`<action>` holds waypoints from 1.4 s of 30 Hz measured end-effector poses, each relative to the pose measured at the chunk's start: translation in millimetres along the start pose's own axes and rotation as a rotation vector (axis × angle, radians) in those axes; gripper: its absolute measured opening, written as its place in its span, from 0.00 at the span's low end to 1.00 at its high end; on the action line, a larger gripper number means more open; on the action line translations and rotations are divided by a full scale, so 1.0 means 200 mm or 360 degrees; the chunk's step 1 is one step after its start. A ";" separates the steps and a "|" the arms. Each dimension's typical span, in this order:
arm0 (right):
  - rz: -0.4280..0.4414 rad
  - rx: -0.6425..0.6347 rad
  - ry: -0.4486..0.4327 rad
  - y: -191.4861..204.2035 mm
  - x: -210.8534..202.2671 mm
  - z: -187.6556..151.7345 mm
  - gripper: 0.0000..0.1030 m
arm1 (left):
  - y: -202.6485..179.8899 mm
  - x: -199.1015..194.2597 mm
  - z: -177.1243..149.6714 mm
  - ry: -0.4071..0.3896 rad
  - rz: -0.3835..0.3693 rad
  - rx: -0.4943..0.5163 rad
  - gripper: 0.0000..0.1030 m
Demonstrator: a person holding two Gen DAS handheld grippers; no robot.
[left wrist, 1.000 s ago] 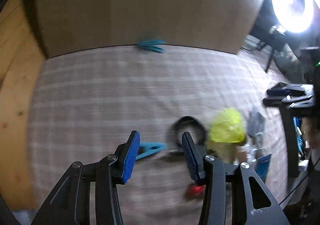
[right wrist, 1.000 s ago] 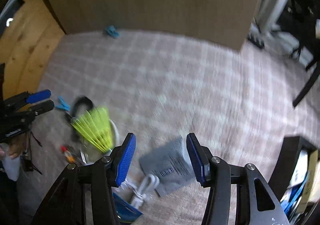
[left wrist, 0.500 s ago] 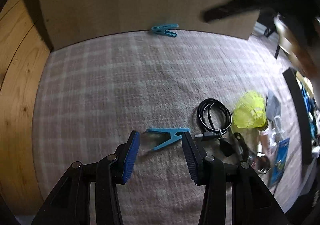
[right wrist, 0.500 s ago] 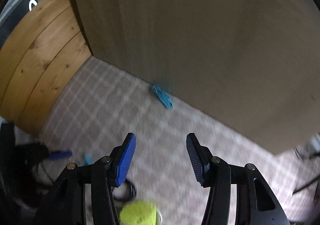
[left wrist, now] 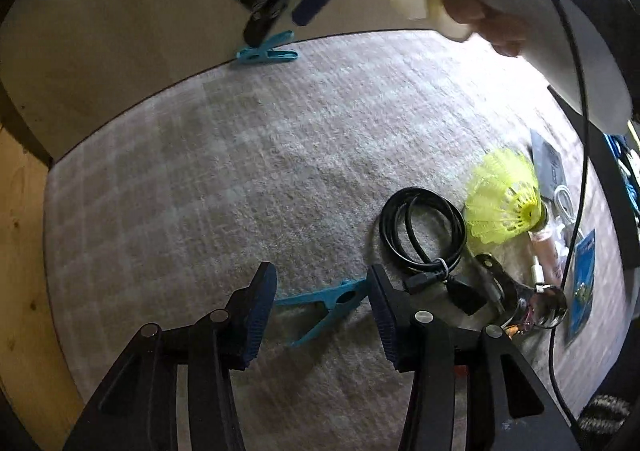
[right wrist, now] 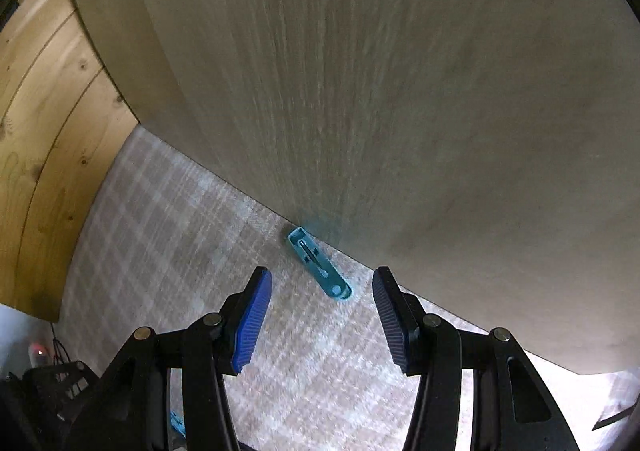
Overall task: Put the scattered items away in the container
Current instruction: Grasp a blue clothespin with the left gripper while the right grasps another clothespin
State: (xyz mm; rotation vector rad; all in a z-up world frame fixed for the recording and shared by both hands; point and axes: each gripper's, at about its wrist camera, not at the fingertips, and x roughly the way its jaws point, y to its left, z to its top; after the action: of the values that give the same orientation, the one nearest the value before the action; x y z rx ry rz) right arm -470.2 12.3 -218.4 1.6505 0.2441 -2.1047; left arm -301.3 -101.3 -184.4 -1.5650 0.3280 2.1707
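My left gripper (left wrist: 322, 317) is open, low over the checked rug, with a teal clothespin (left wrist: 320, 309) lying between its fingertips. A second teal clothespin (left wrist: 267, 53) lies at the rug's far edge against the beige panel. It also shows in the right wrist view (right wrist: 320, 269), just ahead of my open right gripper (right wrist: 322, 321). The right gripper also shows at the top of the left wrist view (left wrist: 280, 11), right above that clothespin. A coiled black cable (left wrist: 424, 231) and a yellow shuttlecock (left wrist: 504, 203) lie to the right of the left gripper. No container is in view.
A beige panel (right wrist: 400, 91) stands along the rug's far edge. Wooden floor (left wrist: 20, 251) borders the rug on the left. Small items lie right of the shuttlecock: a grey packet (left wrist: 550, 167), a blue card (left wrist: 582, 283), a shiny metal piece (left wrist: 548, 303).
My right gripper has swung from the pile over to the far clothespin by the panel. My left gripper has closed in on the near clothespin, which now lies between its fingers.
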 end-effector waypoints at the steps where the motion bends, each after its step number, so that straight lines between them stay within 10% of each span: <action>1: -0.0010 -0.0007 0.0005 0.01 0.02 0.00 0.47 | 0.00 0.00 0.00 0.0004 -0.0015 0.0019 0.49; 12: 0.0013 -0.0044 0.0091 0.13 0.17 0.01 0.47 | -0.01 -0.01 -0.06 0.0062 -0.0022 0.0055 0.47; 19: -0.0016 -0.0056 0.0094 0.17 0.20 -0.03 0.38 | 0.01 -0.04 -0.07 0.0068 0.0074 -0.0032 0.24; 27: 0.0009 -0.0015 0.0125 0.13 0.18 -0.15 0.10 | 0.06 -0.10 -0.12 0.0035 0.0101 -0.0211 0.23; 42: 0.0216 0.0125 0.0038 0.04 -0.02 -0.36 0.10 | 0.17 -0.33 -0.37 -0.0047 0.0078 -0.0514 0.23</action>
State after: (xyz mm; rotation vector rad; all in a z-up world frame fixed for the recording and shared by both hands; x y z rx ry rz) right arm -402.0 35.6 -232.1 1.6878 0.0555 -2.0174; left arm -238.5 -178.0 -148.6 -1.7040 0.0037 2.3736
